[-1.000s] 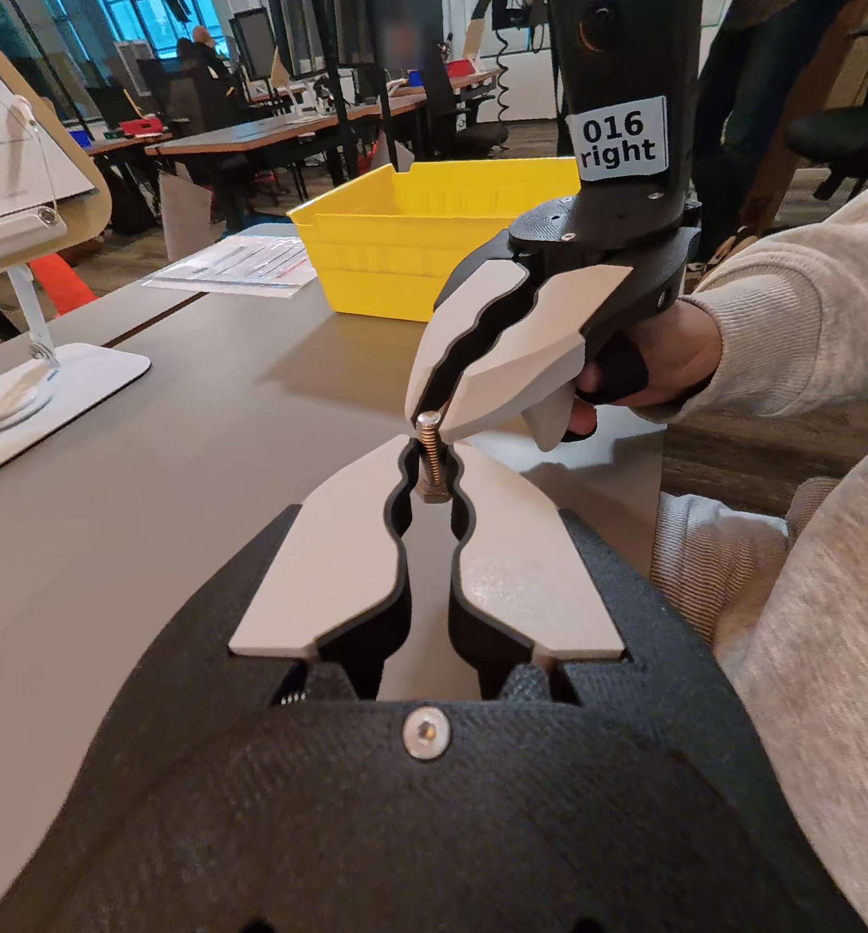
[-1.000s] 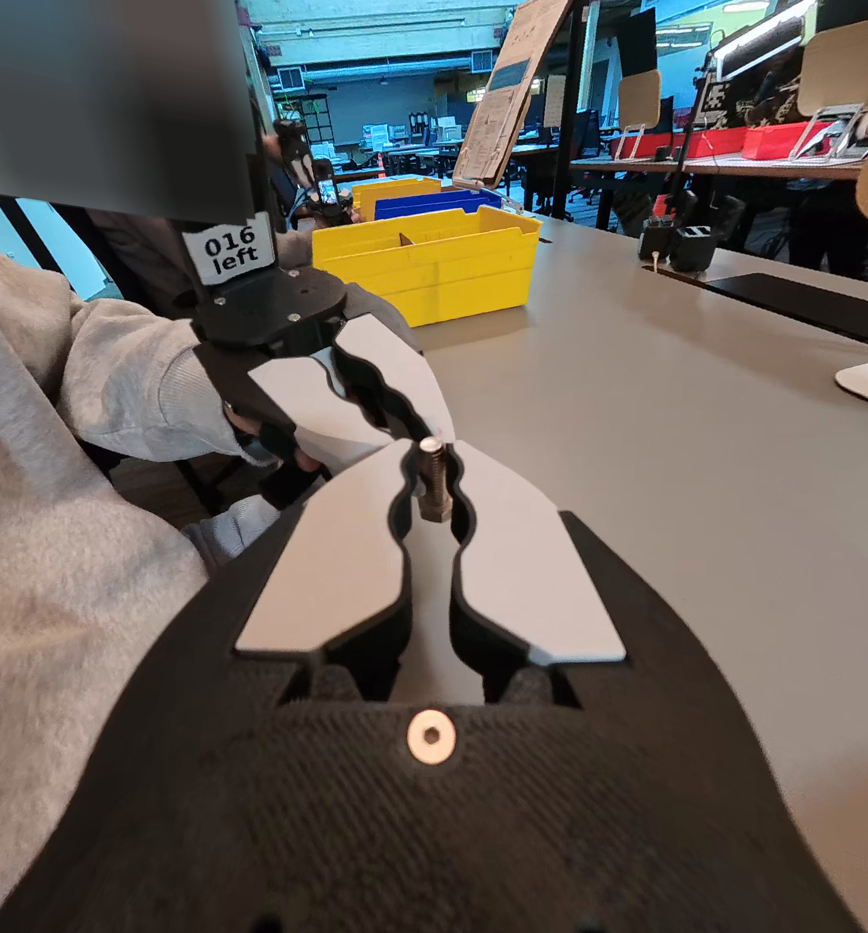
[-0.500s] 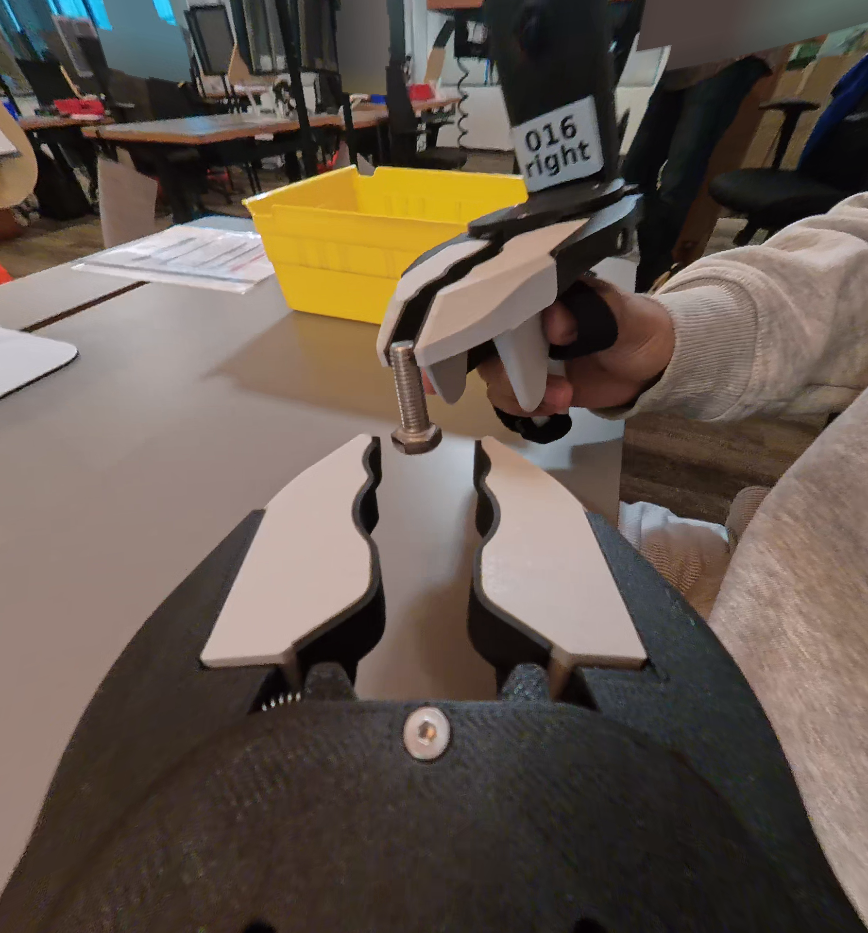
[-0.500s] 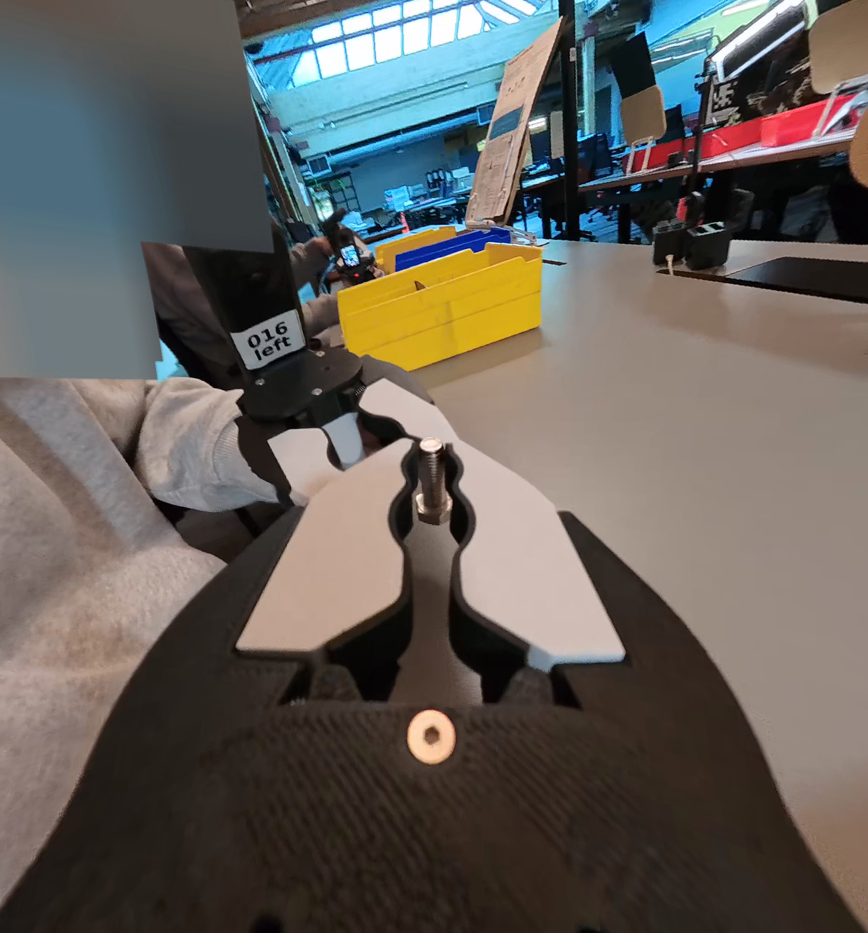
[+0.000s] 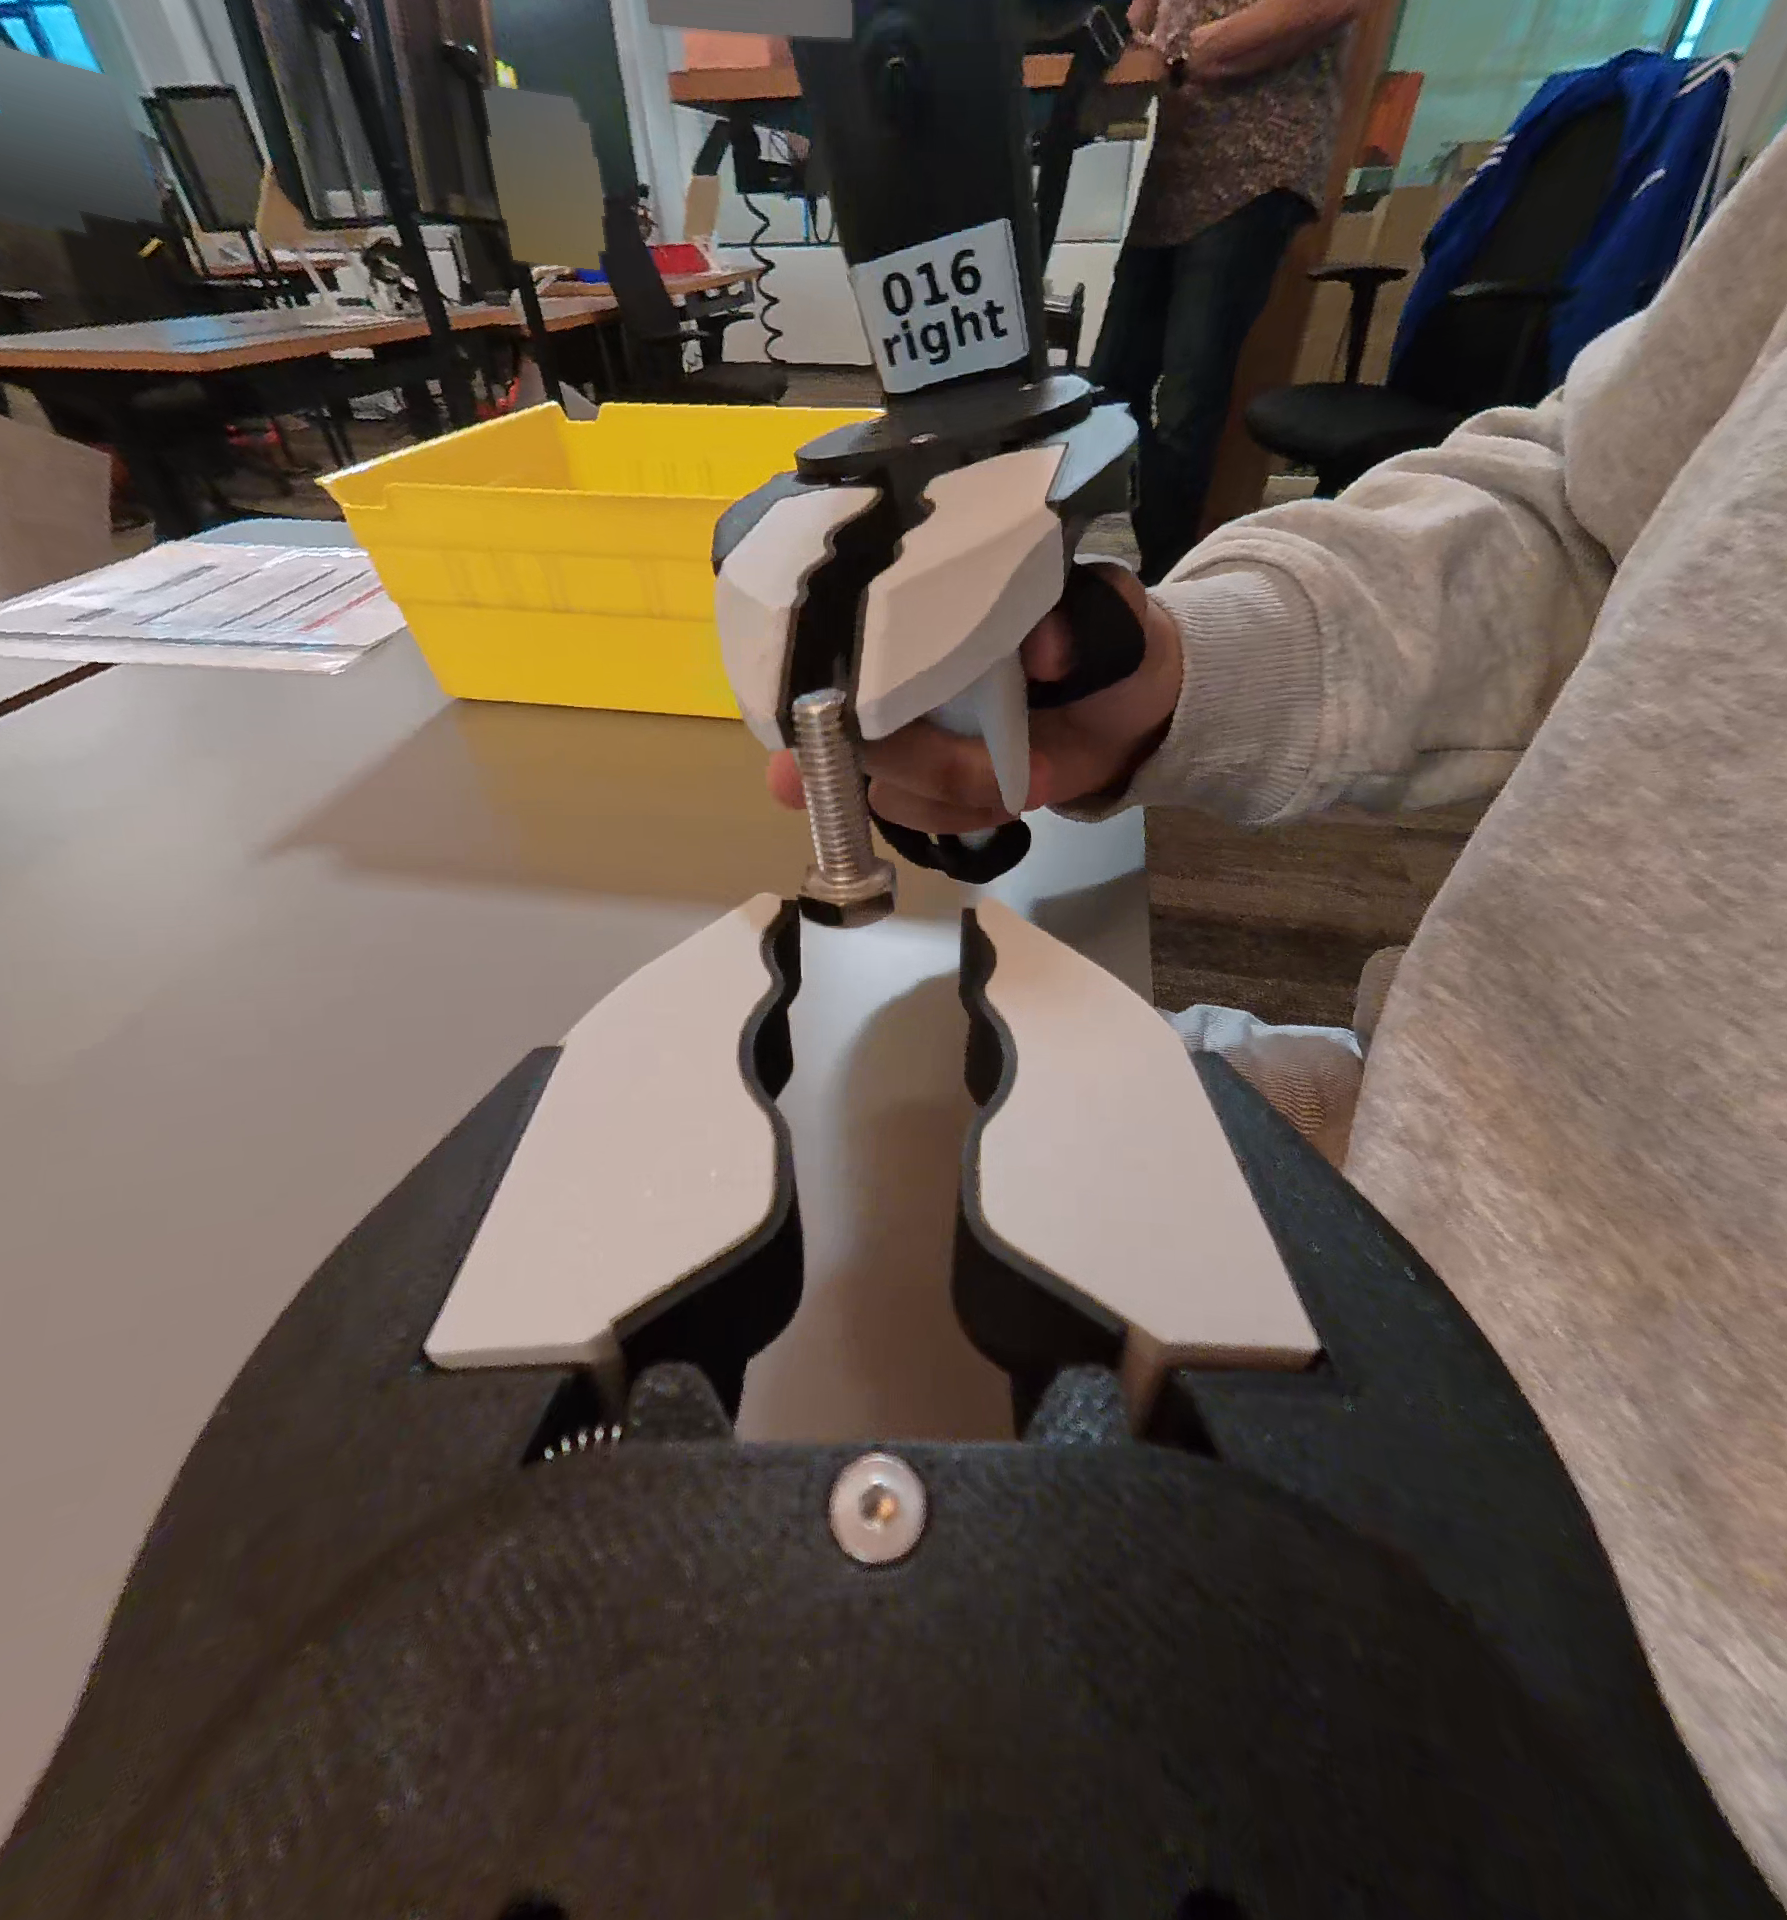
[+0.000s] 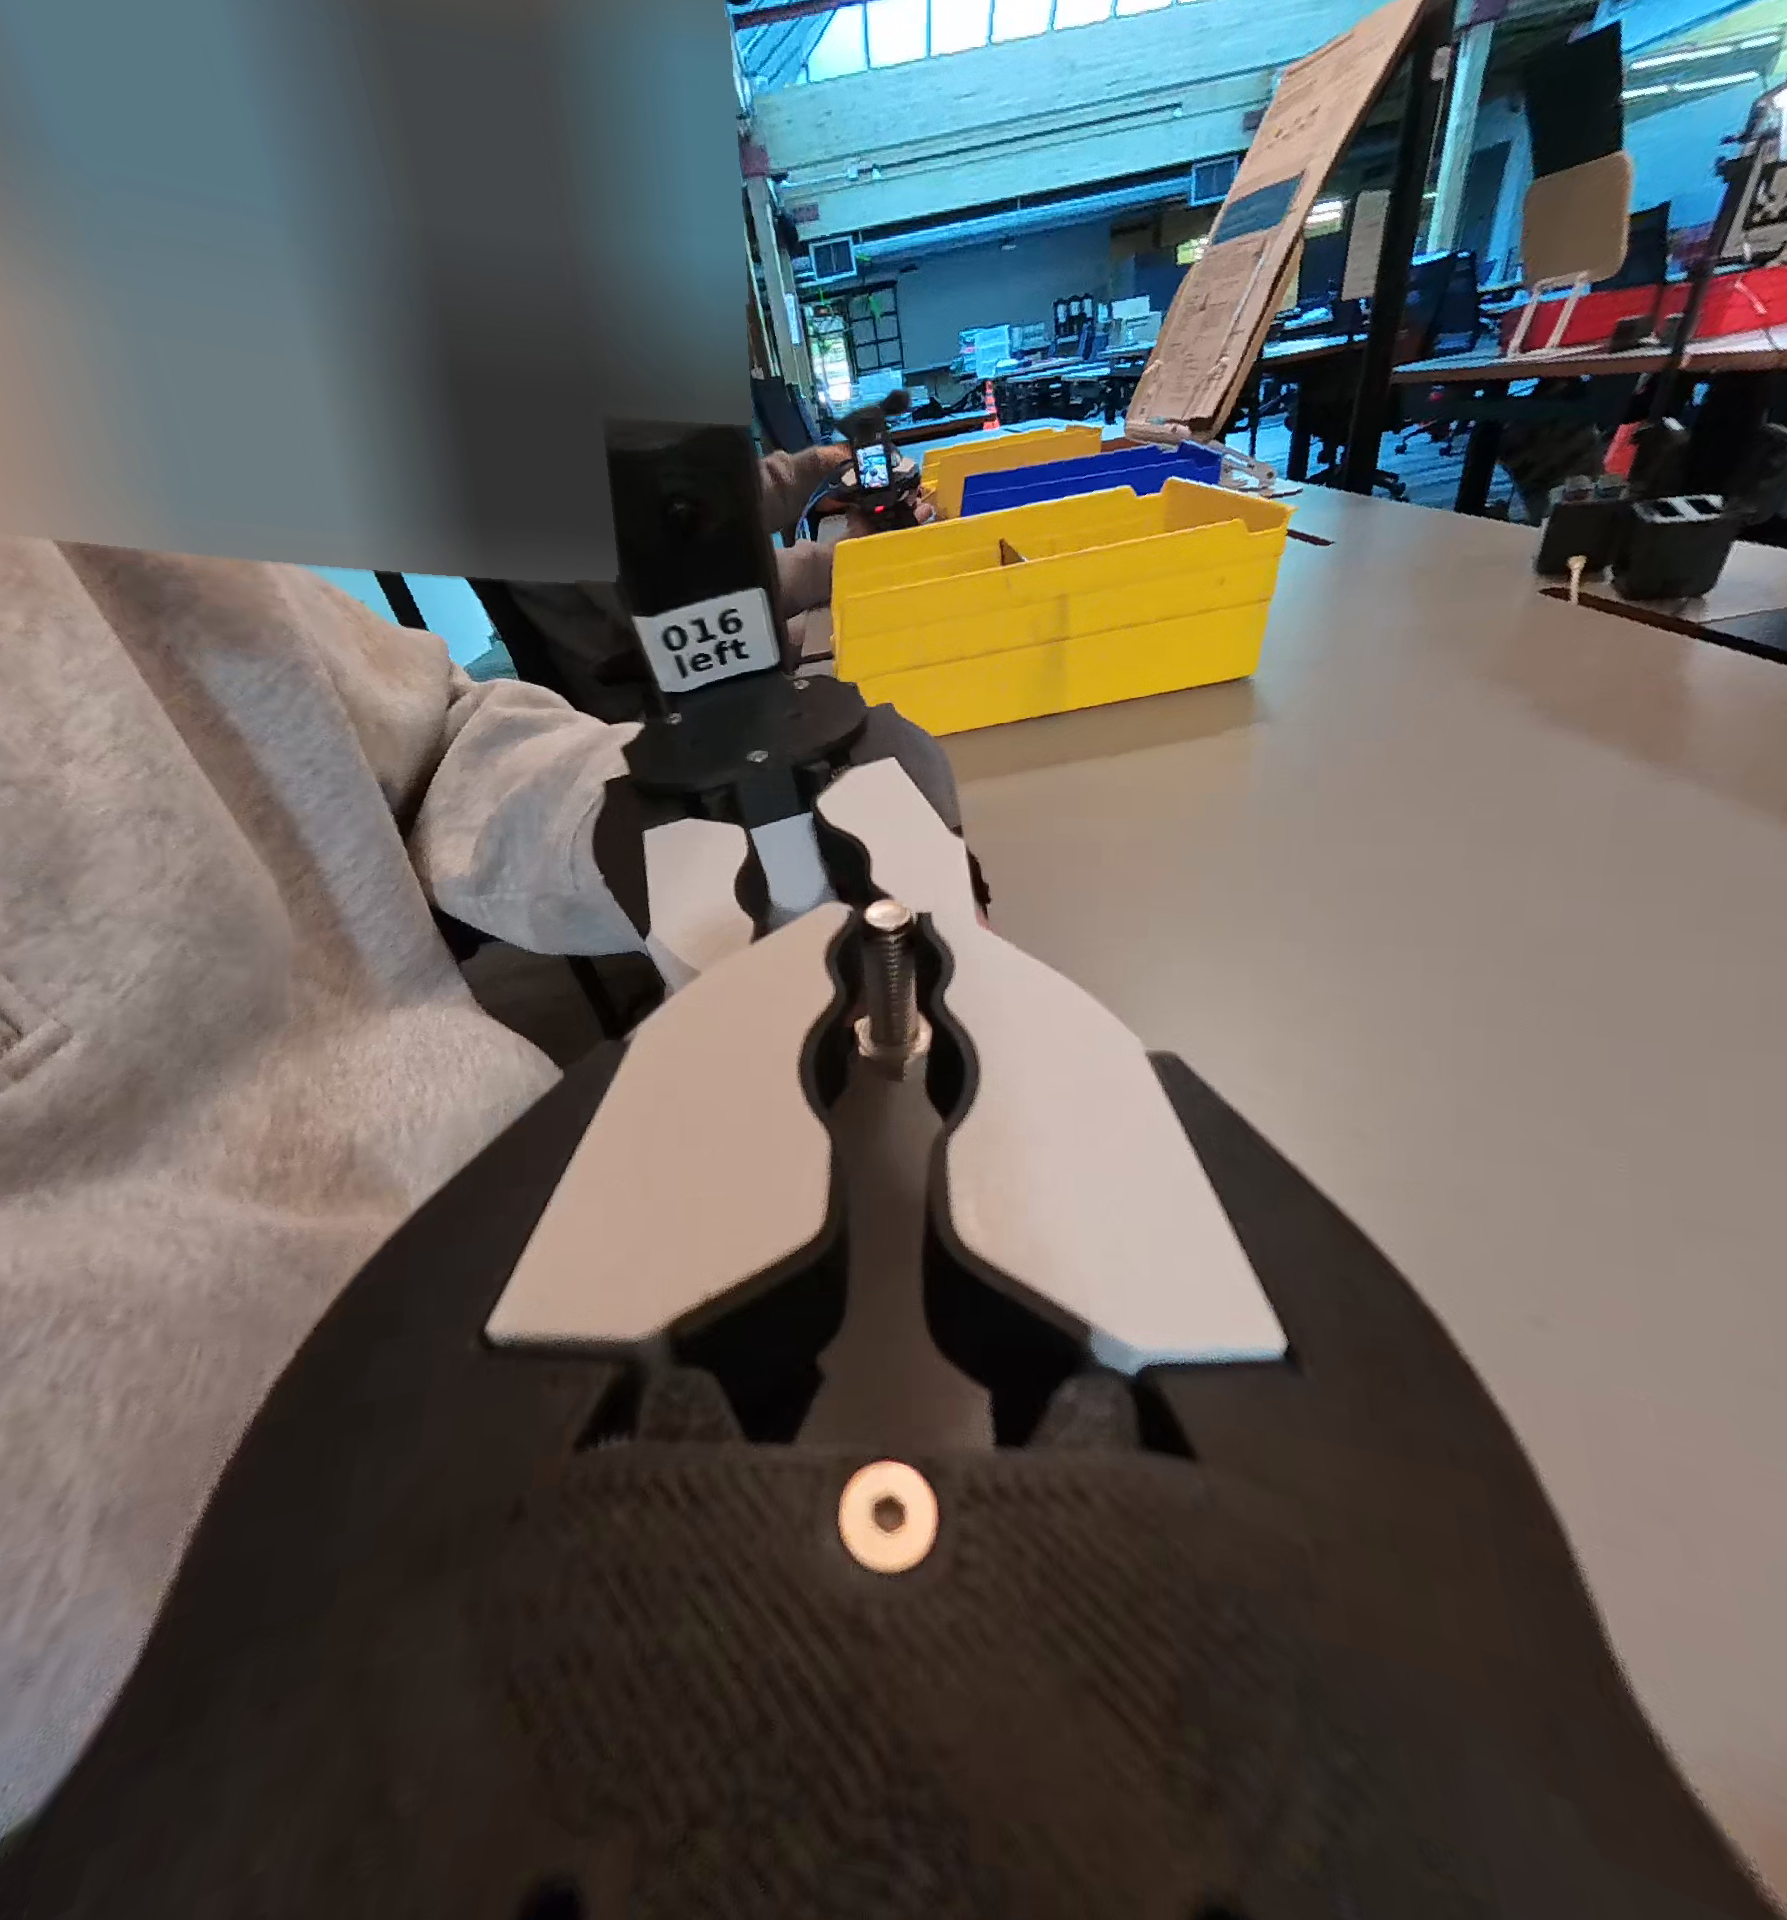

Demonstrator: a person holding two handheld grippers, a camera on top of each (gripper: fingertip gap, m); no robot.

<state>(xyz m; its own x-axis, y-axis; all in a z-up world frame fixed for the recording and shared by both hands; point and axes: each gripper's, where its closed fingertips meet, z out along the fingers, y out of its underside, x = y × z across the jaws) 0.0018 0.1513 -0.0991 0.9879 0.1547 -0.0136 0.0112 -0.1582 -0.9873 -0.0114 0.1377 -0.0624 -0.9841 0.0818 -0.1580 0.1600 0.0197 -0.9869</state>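
Steel hex bolt (image 5: 839, 805), head down, is pinched by its threaded tip in the right gripper (image 5: 816, 717) fingers (image 6: 707, 1127). Just below the bolt, the left gripper (image 5: 878, 920) fingers (image 5: 650, 1143) stand spread, empty. Behind the bolt, a yellow bin (image 5: 546, 582) sits on the grey surface (image 5: 245, 935).

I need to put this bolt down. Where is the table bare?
Bare table spreads left of the left gripper, between it, the yellow bin and the papers. It is crowded where the right gripper holds the bolt.
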